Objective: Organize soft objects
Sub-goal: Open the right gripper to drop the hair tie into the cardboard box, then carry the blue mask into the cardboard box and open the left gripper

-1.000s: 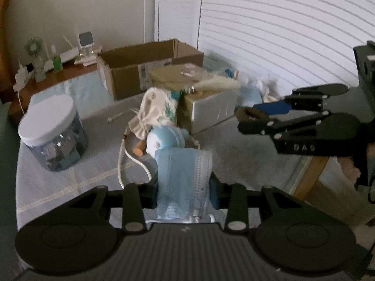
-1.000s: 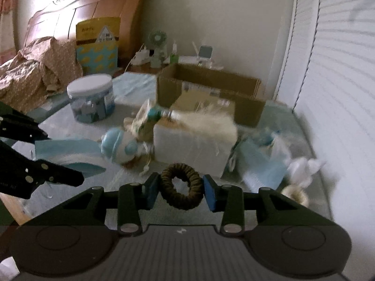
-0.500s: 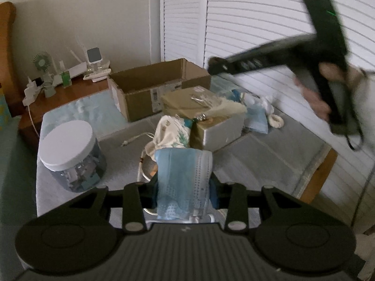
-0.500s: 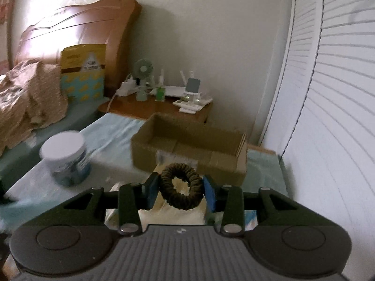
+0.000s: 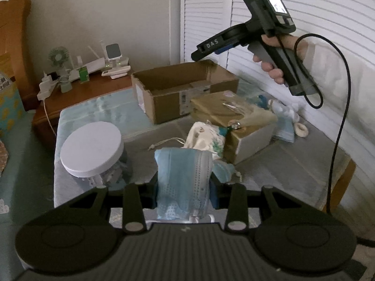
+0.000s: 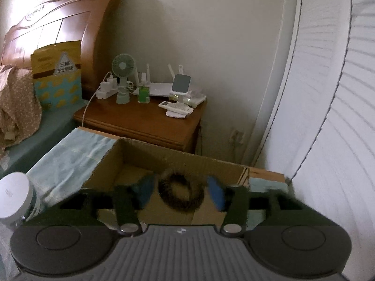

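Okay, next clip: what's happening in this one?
A person is sorting soft items on a cloth-covered table with a handheld tool in each hand. The left tool is shut on a folded light-blue face mask, held above the table near a white-lidded jar. The right tool hangs over the open brown cardboard box; its blue pads have parted and the dark fuzzy hair scrunchie sits loose between them, apparently being released into the box.

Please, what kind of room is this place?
Most likely a home bedroom: a carved wooden headboard stands by a bed, next to it a wooden nightstand carries a small fan and chargers, and white louvered doors line one side.
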A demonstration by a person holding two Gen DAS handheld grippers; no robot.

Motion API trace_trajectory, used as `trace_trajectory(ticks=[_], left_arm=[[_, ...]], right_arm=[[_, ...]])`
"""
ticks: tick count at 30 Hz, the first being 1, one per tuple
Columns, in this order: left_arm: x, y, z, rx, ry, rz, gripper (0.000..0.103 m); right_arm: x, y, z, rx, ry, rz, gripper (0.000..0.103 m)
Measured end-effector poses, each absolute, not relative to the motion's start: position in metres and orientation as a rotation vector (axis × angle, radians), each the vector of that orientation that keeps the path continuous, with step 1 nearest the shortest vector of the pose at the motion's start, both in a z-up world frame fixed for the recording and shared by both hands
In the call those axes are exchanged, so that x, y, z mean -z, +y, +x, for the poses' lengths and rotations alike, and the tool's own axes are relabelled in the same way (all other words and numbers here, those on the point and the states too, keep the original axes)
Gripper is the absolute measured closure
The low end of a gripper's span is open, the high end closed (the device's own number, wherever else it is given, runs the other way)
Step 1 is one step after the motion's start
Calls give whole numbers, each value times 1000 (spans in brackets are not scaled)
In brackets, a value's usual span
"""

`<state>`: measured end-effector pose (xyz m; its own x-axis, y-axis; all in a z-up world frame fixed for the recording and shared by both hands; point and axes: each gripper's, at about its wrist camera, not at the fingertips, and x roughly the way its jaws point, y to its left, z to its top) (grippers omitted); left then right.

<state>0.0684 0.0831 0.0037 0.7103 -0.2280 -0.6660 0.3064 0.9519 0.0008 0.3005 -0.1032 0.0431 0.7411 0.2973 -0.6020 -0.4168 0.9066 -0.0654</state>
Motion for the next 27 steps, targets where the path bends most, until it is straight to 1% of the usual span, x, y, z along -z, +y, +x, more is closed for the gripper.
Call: trace_trajectory(ticks=[2,3,6,9,18,22,27], left_arm=[[-4,83,72,297,723,120,65],[-5,83,74,299,723,123,65],[-8,80,81,306,726,133,65],[-13,77,90,319,721,152,65],[-40,61,142,345,690,188,65],[-52,52,183,342,675,173,65],[-52,40,242,300,681,149,65]], right_arm=[[-41,-105,302,-399,635,-198,26],[-39,-107,301,-397,636,-198,19],[-40,-113,291,-388,626,-186,8],[-42,-123,277,-397,633,-151,0],[-38,-138,214,-386,668,-142,0],[-35,-146,185,-352,668,-140,0],[-28,-159,159,-326,672,-100,0]])
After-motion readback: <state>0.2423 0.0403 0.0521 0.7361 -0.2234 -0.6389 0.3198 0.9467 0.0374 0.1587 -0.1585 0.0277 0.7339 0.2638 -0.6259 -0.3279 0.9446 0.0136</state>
